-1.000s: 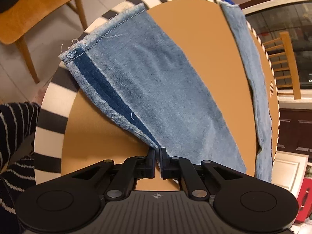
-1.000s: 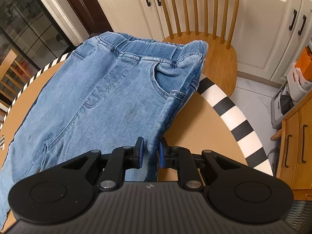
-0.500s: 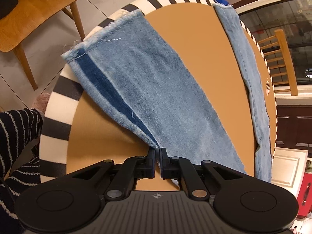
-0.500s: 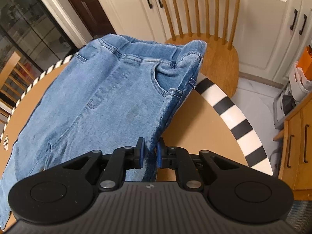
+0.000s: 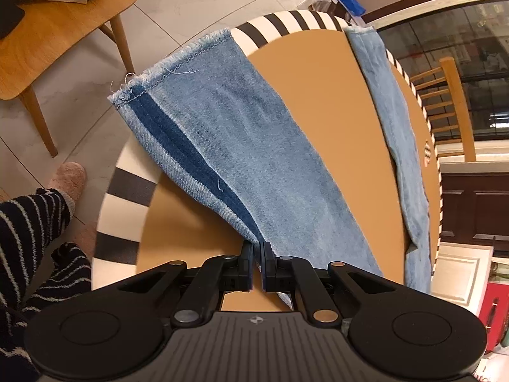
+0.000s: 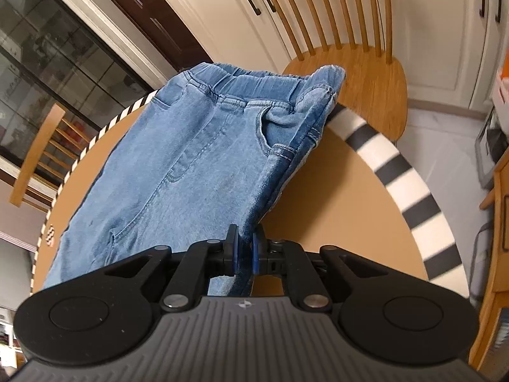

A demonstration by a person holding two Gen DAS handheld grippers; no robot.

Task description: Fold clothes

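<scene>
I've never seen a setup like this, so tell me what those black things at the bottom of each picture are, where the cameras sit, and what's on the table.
Each black thing is a hand-held gripper, a two-fingered clamp a person carries, one per hand. A camera on each looks forward along its fingers. One picture is from the left hand-held gripper, shut on the edge of a leg of the light blue denim jeans. The other is from the right hand-held gripper, closing on the jeans' side edge below the waistband. The jeans lie on a round brown table with a black-and-white striped rim.
</scene>
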